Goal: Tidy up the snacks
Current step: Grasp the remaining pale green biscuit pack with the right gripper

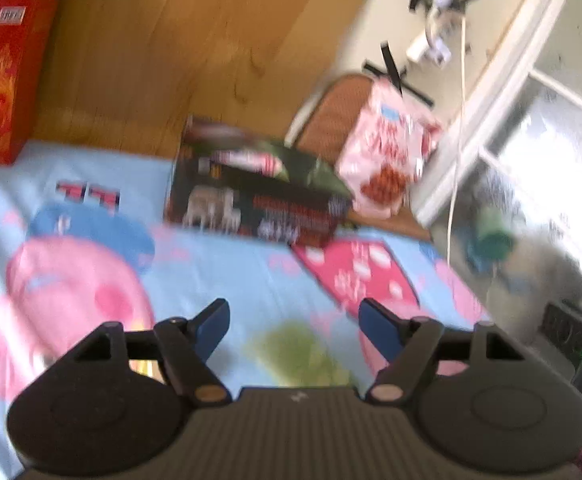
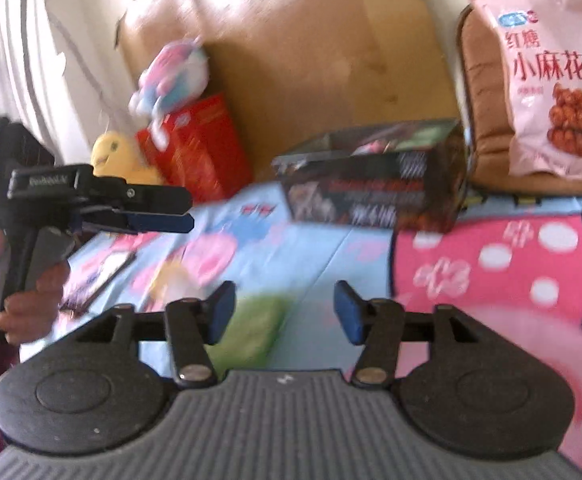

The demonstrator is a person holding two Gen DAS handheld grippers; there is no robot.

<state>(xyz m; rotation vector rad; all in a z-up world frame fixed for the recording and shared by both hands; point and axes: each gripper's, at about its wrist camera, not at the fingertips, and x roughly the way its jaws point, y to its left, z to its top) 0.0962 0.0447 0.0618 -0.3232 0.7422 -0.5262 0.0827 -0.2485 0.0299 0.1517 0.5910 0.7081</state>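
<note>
A dark open-topped snack box (image 1: pixel 259 188) stands on the cartoon bedsheet (image 1: pixel 231 272) against the wooden headboard; it also shows in the right wrist view (image 2: pixel 375 188). A pink snack bag (image 1: pixel 387 152) leans on a brown cushion to its right, also in the right wrist view (image 2: pixel 551 80). My left gripper (image 1: pixel 293 320) is open and empty above the sheet, well short of the box; it appears at the left of the right wrist view (image 2: pixel 179 216). My right gripper (image 2: pixel 285 308) is open and empty over the sheet, near the box.
A red box (image 1: pixel 7 76) stands at the left by the headboard (image 1: pixel 163 40), with plush toys (image 2: pixel 171 76) on and beside it. A brown cushion (image 2: pixel 487 120) sits behind the pink bag. A window frame (image 1: pixel 491 100) and cable lie to the right.
</note>
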